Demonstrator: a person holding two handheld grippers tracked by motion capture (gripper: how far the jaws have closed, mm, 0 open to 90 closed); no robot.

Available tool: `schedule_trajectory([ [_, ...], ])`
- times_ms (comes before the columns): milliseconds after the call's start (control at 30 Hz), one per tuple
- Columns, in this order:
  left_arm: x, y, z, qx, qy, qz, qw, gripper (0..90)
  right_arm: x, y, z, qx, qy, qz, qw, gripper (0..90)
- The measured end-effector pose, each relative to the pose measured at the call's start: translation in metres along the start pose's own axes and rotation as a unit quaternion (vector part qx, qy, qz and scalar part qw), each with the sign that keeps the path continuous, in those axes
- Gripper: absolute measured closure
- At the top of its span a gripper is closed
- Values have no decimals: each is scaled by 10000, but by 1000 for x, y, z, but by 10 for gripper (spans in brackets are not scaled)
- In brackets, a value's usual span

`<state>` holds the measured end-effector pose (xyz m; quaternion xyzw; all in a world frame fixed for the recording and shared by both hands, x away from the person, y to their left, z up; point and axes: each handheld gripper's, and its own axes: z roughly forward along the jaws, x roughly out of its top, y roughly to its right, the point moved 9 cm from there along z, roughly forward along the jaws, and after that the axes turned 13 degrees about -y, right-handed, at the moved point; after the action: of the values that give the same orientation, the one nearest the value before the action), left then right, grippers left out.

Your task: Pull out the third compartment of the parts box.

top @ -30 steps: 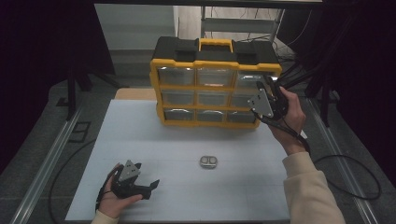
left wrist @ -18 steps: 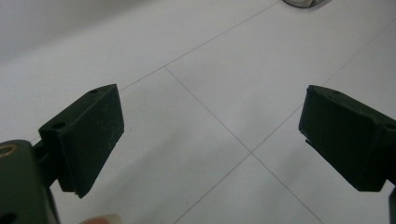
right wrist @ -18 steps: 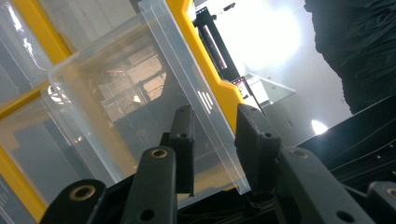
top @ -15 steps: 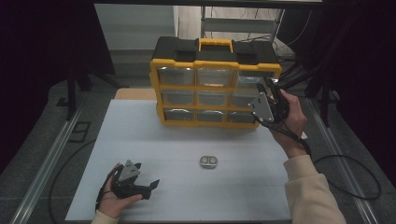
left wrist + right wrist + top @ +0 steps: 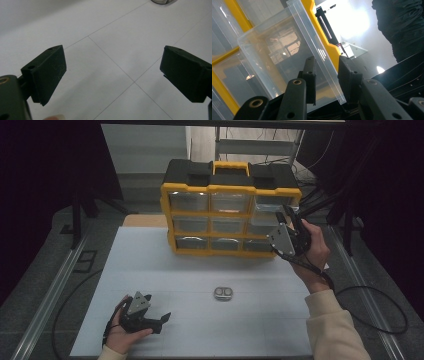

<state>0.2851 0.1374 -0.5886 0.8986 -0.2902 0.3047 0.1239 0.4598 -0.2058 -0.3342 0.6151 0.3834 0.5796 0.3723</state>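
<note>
White table (image 5: pixel 150 270) with yellow-and-black drawer organizer (image 5: pixel 230 215) at back, small, perhaps metal, twin-lobed piece (image 5: pixel 223 293) mid-table.

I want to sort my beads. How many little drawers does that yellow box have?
9, in three rows of three on the yellow box. The top right drawer is pulled out in the right tool.

A white table (image 5: pixel 165 270) carries the scene, its surface scored with thin straight lines that cross at right angles. A small oval metal tin (image 5: pixel 223 293) lies flat on it, roughly midway between the left and right edges and nearer the near edge than the far one, well apart from everything else. Metal rails (image 5: pixel 52 290) run along the left and right sides of the table. A black cable (image 5: pixel 385 317) loops on the grey floor off the right edge. Beyond the far edge stands a metal rack (image 5: pixel 260 145) against a dark background.
</note>
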Motion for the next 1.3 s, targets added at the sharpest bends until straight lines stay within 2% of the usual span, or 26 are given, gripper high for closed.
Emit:
schedule_trajectory([
  [1300,-1,0,0,2,-9,6,10000,73,-5,-3,-13,-71,85,21,9999,694],
])
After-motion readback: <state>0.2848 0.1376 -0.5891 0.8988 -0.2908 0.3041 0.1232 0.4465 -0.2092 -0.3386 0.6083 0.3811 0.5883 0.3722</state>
